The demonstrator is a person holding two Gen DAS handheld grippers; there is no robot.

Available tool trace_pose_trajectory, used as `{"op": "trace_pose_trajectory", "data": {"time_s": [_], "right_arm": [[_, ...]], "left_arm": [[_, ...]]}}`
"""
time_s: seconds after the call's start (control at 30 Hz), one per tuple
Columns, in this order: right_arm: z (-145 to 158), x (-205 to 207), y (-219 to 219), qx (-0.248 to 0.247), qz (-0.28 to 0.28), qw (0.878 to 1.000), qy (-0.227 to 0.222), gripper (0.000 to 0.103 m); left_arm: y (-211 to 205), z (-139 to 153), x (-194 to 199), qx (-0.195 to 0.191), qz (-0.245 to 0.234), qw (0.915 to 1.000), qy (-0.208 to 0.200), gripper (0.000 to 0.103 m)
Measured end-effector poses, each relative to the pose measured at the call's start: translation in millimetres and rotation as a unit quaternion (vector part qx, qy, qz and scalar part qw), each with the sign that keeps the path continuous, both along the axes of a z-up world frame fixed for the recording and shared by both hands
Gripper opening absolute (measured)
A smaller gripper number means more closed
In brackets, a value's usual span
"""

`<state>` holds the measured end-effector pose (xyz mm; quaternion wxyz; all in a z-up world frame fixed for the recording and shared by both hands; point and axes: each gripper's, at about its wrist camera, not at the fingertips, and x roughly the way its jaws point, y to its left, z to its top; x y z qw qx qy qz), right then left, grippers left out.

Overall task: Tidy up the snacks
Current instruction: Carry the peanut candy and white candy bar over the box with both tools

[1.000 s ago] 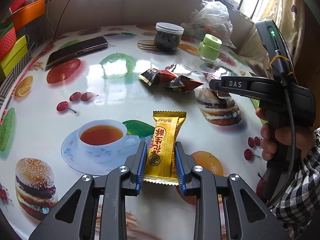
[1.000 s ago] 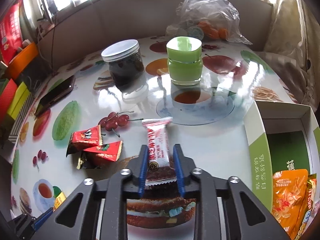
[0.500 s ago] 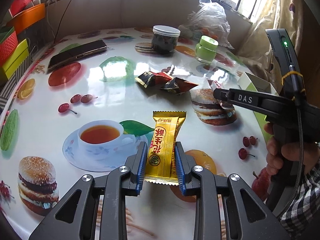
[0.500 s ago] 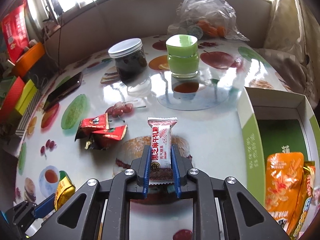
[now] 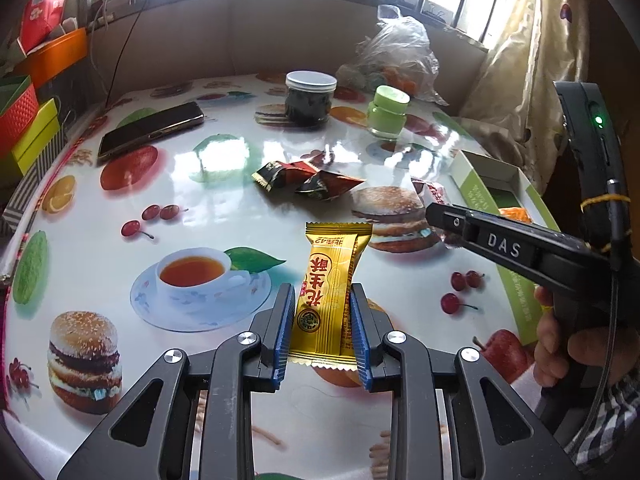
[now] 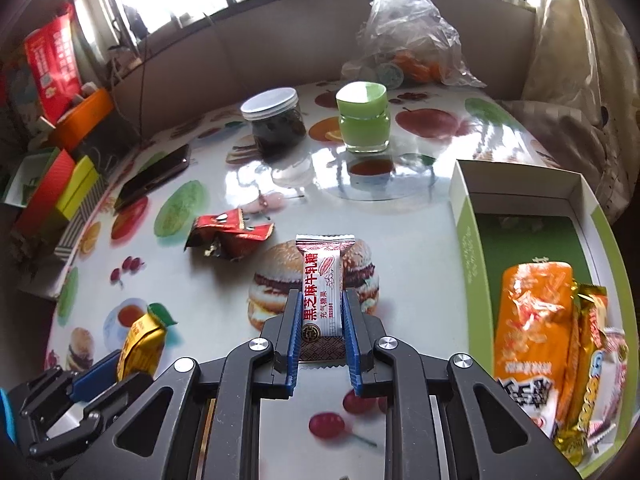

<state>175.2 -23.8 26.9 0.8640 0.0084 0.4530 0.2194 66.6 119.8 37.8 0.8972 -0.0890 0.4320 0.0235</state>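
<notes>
Claw (image 5: 320, 326) tilts downward, pinching yellow candy (image 5: 328, 292) above table (image 5: 120, 240).

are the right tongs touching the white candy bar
Touching. In the right wrist view the blue pads of the right tongs press on both sides of the white candy bar, no gap showing.

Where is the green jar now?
The green jar stands at the table's far side in the right wrist view, right of the dark jar, before the plastic bag.
</notes>
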Motion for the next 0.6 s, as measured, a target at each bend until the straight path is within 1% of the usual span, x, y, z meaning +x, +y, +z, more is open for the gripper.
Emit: {"op": "trace_pose_trajectory", "data": {"time_s": [0.33,0.6], "right_arm": [[15,-22,-18,0.007,-0.001,1.0,-0.013,0.019],[22,-34,-40,0.012,-0.017,1.0,-0.018,0.019]], "left_arm": [[-13,13,-7,0.008,-0.013,0.9998,-0.013,0.028],[-31,20,-4,0.007,-0.034,0.9992,-0.019,0.028]]}}
